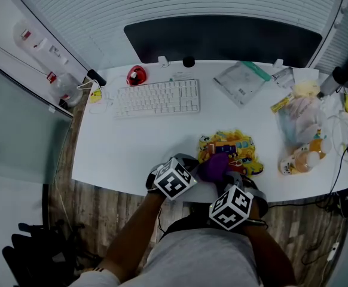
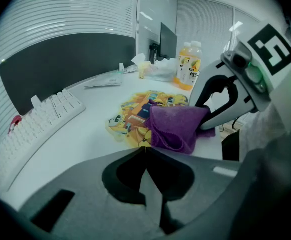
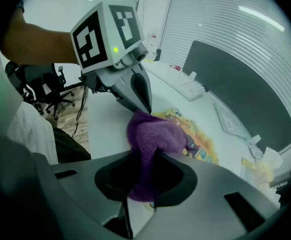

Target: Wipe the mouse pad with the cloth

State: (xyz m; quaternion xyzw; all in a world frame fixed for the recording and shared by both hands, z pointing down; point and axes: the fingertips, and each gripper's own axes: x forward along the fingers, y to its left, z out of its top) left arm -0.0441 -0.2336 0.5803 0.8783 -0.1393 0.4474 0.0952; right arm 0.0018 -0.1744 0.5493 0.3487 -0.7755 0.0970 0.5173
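Two grippers work at the desk's six o'clock edge: right gripper (image 3: pixel 145 156) pinching the purple cloth (image 1: pixel 214 167), left gripper (image 2: pixel 145 149) pressed together, empty. The cloth sits on the mouse pad's (image 1: pixel 237 147) seven o'clock corner; most wiping seemingly remains.

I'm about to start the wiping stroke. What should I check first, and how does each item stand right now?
1. Cloth clamped in the right gripper: ok.
2. Cloth resting on the mouse pad: ok.
3. Left gripper shut and holding nothing: ok.
4. Left gripper tip clear of the cloth: cannot tell; the right gripper view shows it right at the cloth's edge.
5. Keyboard apart from the pad: ok.
6. Pad pinned against sliding: cannot tell.
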